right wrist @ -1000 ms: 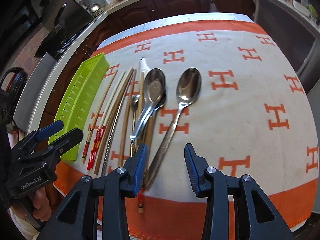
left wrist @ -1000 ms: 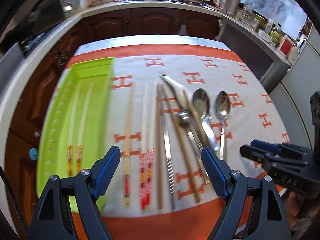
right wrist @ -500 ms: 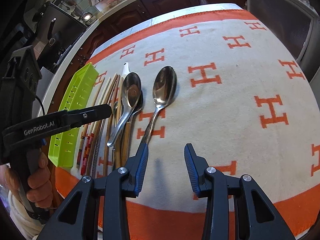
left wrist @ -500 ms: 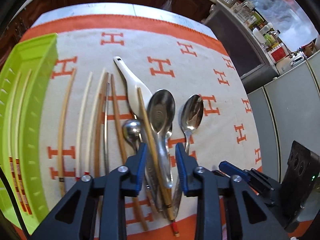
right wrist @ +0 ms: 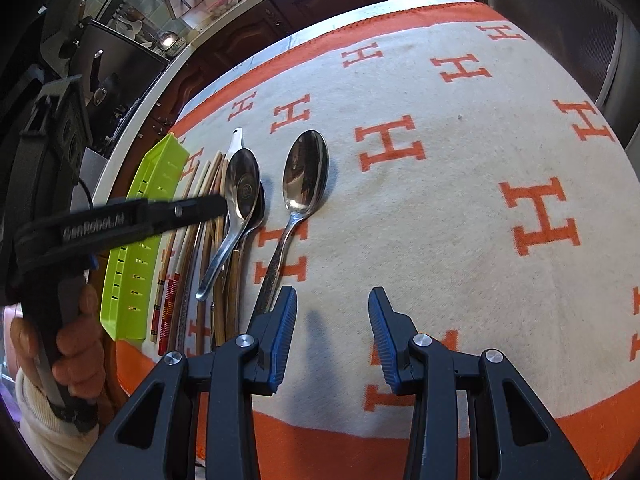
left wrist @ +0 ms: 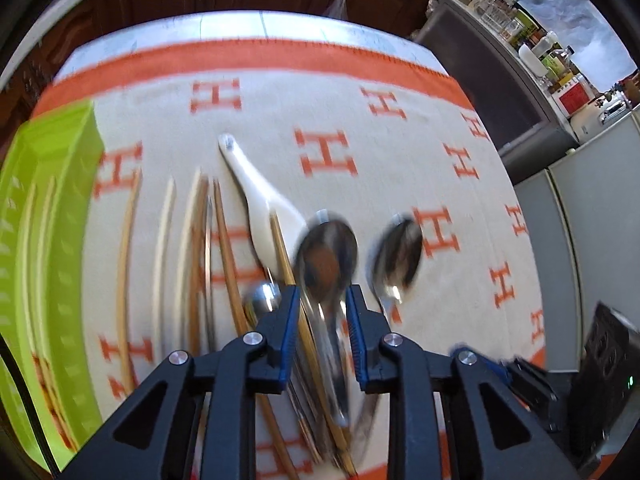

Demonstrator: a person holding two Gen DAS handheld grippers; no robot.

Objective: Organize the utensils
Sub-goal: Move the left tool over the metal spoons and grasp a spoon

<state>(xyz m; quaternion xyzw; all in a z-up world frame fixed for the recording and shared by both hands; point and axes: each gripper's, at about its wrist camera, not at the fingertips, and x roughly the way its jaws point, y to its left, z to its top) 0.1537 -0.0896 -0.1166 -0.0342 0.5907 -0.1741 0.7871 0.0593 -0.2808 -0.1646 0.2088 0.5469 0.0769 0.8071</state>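
Kitchen tabletop, covered by a cream cloth [right wrist: 460, 208] with orange H marks and an orange border; dark wood cabinets behind.

Your left gripper [left wrist: 322, 336] has its jaws narrowed to a small gap, straddling the handle of the large steel spoon [left wrist: 328, 256]; contact with the handle cannot be confirmed, as the left wrist view is motion-blurred. That spoon lies atop the utensil pile, over a wooden chopstick [left wrist: 286, 256] and the white ceramic spoon [left wrist: 260, 200]. A smaller steel spoon [left wrist: 262, 300] sits just left of the jaws.

Your right gripper [right wrist: 332, 332] has jaws wide apart, holding nothing, above bare cloth near the front edge. The handle end of the second steel spoon [right wrist: 304, 176] lies just beside its left finger.

Left of the pile, loose chopsticks [left wrist: 124, 248] lie roughly parallel. Beyond them, the green tray [left wrist: 60, 184] runs along the cloth's left edge and holds one pair of chopsticks [left wrist: 36, 248].
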